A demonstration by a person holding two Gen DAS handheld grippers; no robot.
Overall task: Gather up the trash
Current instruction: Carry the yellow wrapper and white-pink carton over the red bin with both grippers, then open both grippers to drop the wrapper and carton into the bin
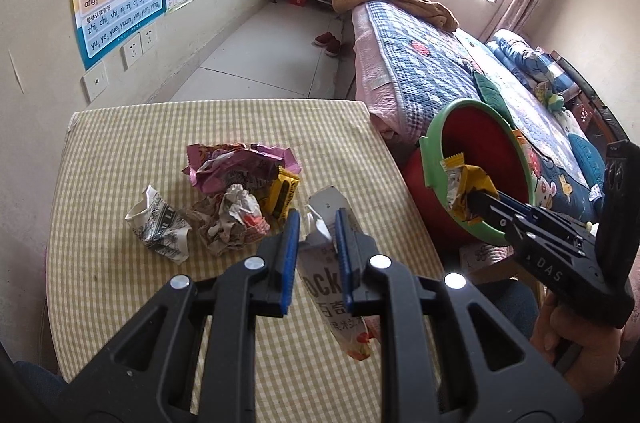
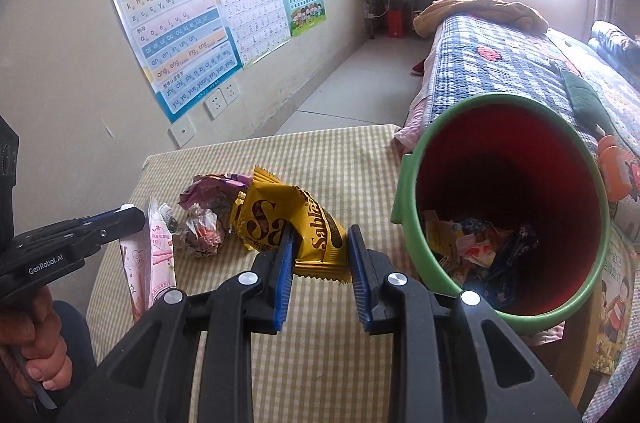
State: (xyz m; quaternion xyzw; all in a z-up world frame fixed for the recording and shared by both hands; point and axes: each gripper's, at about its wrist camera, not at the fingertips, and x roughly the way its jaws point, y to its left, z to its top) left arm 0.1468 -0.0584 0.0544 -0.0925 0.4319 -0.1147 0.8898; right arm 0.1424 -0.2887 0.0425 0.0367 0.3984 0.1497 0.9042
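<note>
Gripping a torn white-and-pink snack packet between its closed blue pads, the left tool hangs over the checked counter. Ahead of it lies a heap of crumpled wrappers. The right tool, held in a person's hand, is clamped on a yellow biscuit wrapper. Just to its right stands the red bin with a green rim, beside the counter, with wrappers in its bottom. The bed lies beyond the bin.
</note>
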